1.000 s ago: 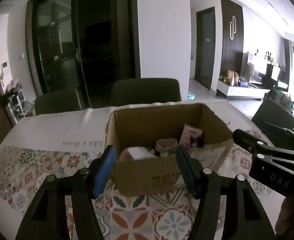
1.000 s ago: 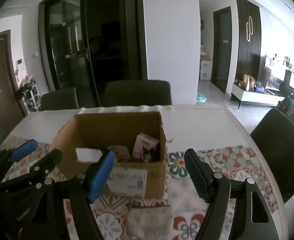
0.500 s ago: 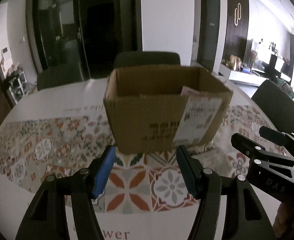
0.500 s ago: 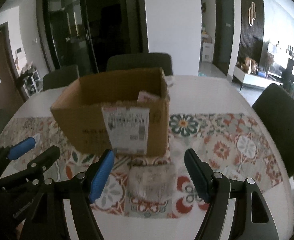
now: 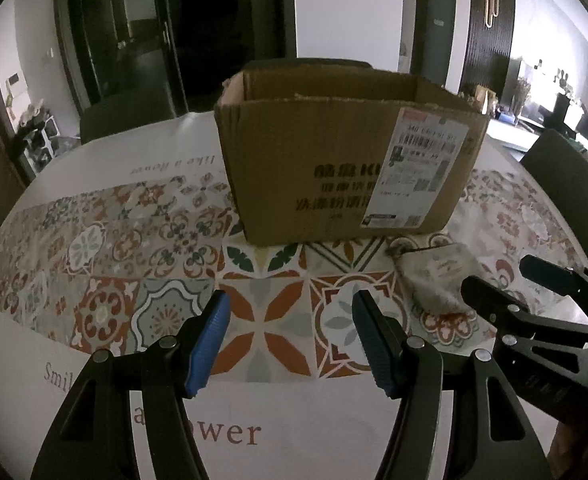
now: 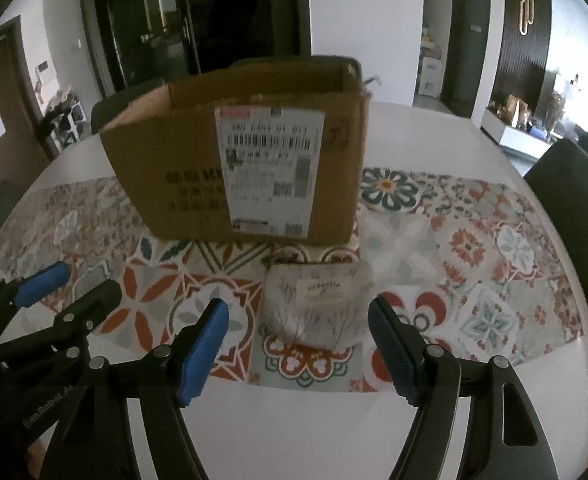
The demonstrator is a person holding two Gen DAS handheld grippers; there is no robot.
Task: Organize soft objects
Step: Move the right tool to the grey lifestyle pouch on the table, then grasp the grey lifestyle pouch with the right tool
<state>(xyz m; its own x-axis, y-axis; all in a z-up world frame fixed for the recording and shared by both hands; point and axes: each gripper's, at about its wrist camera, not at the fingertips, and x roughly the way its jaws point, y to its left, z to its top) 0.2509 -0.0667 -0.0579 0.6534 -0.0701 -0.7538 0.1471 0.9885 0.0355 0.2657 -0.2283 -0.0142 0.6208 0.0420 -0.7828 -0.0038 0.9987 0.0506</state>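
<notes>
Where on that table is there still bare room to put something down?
Free: the patterned cloth left of the cardboard box, and the white strip nearest the grippers. Crowded: in front of the box, where the small pouch lies.

Cardboard, cloth and paper

We see a matt cardboard box (image 6: 254, 152) with a paper label (image 6: 270, 172), and a soft cloth pouch (image 6: 318, 304).

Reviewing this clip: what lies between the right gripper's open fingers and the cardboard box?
In the right wrist view, a small soft pouch lies on the patterned tablecloth between the right gripper and the cardboard box.
</notes>
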